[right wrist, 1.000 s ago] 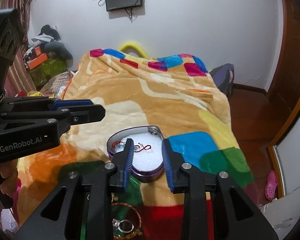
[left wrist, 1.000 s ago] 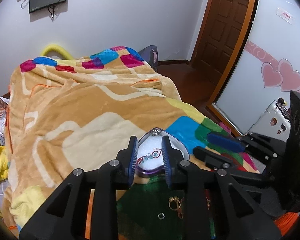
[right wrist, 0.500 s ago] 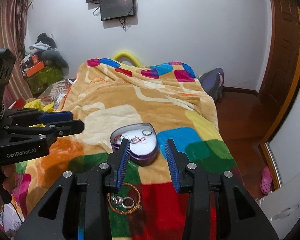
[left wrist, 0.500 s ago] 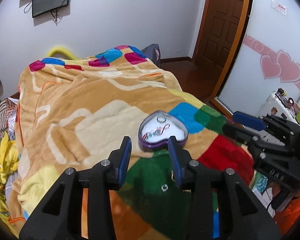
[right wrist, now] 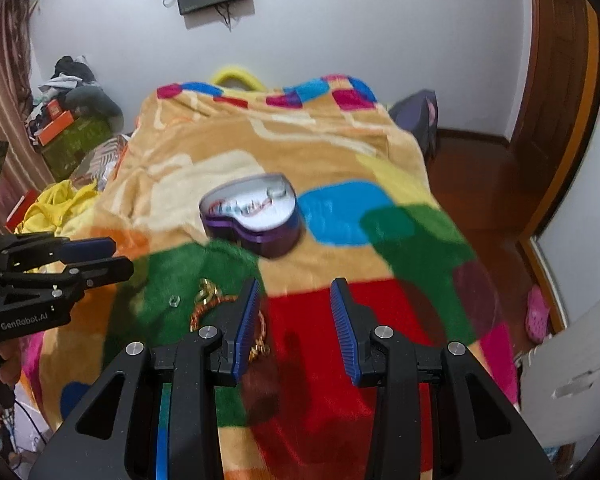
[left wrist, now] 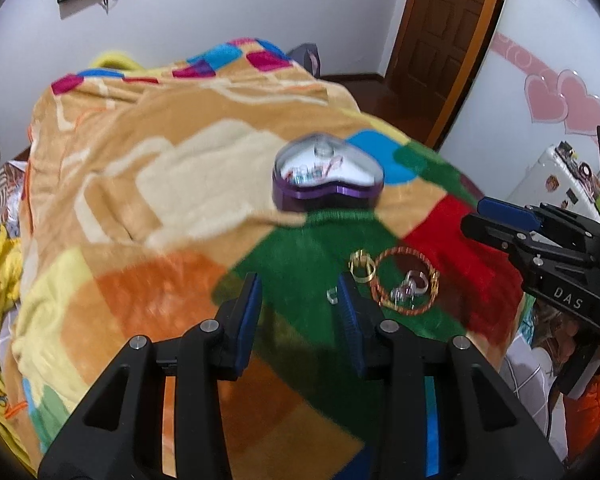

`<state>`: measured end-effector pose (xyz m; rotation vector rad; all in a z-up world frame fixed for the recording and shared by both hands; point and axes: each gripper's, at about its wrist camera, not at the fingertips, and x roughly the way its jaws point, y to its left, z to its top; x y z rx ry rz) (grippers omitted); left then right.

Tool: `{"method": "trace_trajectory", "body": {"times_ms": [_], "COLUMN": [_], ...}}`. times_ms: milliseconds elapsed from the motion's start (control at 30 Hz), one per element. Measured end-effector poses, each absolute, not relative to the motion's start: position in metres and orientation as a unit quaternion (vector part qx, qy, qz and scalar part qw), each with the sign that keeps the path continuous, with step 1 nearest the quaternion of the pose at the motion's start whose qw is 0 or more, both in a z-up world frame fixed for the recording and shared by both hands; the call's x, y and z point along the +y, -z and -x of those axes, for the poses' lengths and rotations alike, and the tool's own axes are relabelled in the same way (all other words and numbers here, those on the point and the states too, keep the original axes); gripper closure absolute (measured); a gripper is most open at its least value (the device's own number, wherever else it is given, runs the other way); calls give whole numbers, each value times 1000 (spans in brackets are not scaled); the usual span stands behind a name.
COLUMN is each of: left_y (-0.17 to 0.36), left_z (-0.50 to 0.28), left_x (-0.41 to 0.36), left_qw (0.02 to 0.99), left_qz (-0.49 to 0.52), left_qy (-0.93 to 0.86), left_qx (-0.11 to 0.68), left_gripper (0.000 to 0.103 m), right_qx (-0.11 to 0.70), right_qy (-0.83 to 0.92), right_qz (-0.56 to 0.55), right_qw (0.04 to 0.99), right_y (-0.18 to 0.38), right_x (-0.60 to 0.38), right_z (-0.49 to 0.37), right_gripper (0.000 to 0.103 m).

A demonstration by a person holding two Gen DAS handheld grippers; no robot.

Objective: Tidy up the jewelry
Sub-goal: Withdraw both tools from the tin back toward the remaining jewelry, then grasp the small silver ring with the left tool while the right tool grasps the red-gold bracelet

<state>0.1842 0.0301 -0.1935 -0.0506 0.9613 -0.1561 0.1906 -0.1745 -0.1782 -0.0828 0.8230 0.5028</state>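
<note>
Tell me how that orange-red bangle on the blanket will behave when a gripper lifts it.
The bangle holds a clean round hoop on the soft blanket, so it is probably stiff, not floppy. It looks thin, so likely light. The silver rings lie inside its loop and may get dragged or scattered. If dropped on edge it might roll, though the plush should stop it.

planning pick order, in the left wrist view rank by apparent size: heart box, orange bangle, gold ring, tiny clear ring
1. heart box, though it lies farthest
2. orange bangle
3. gold ring
4. tiny clear ring, partly hidden behind the left gripper finger
</note>
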Motion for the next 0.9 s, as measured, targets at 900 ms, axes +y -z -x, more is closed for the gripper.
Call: {"method": "trace_trajectory", "body": {"times_ms": [900], "left_y": [236], "left_z": [-201], "left_x": [14], "left_qw": [861], "left_qz": [59], "left_qy": [112], "left_qx": [493], "left_gripper": [90], "right_qx": [426], "right_qy": [-279], "right_qz": [75], "right_qw": [857], "right_y": [219], "right_x": [-148], "right_z": [-193], "right_gripper": [95]}}
